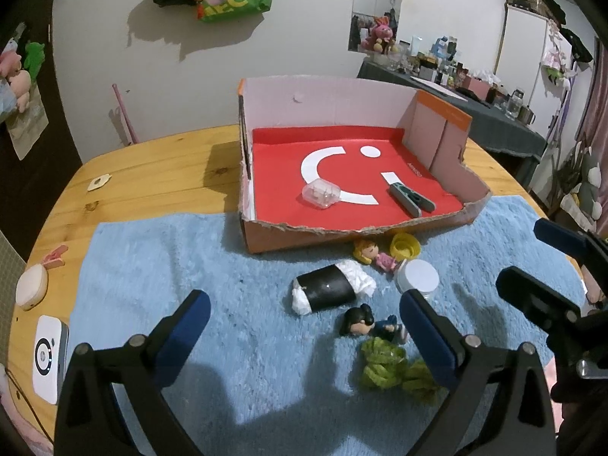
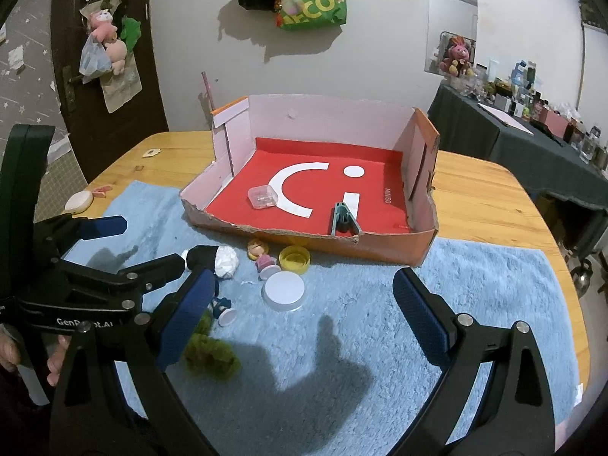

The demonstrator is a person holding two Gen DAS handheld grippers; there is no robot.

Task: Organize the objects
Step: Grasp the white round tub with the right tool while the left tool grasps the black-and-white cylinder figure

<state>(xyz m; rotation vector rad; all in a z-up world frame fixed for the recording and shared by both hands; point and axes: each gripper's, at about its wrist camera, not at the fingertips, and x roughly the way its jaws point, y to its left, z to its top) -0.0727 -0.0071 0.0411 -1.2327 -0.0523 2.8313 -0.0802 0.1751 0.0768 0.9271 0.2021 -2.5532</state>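
An open cardboard box [image 1: 262,230] [image 2: 380,247] with a red floor holds a clear plastic case [image 1: 321,193] [image 2: 262,197] and a grey clip [image 1: 410,199] [image 2: 344,220]. On the blue towel in front lie a black roll stuffed with white paper [image 1: 328,288] [image 2: 212,258], a blonde doll [image 1: 374,256] [image 2: 260,256], a yellow cap [image 1: 406,247] [image 2: 294,258], a white lid [image 1: 418,275] [image 2: 285,290], a dark-haired doll [image 1: 364,323] [image 2: 222,309] and green yarn [image 1: 391,368] [image 2: 211,353]. My left gripper [image 1: 304,326] [image 2: 148,243] is open above the towel, holding nothing. My right gripper [image 2: 304,307] [image 1: 528,254] is open, also holding nothing.
The towel [image 1: 171,266] [image 2: 475,285] lies on a round wooden table [image 1: 152,167] [image 2: 475,197]. At the table's left edge sit a white device [image 1: 49,357] and a round white case [image 1: 32,290] [image 2: 78,201]. A cluttered dark side table [image 1: 494,114] stands at the right.
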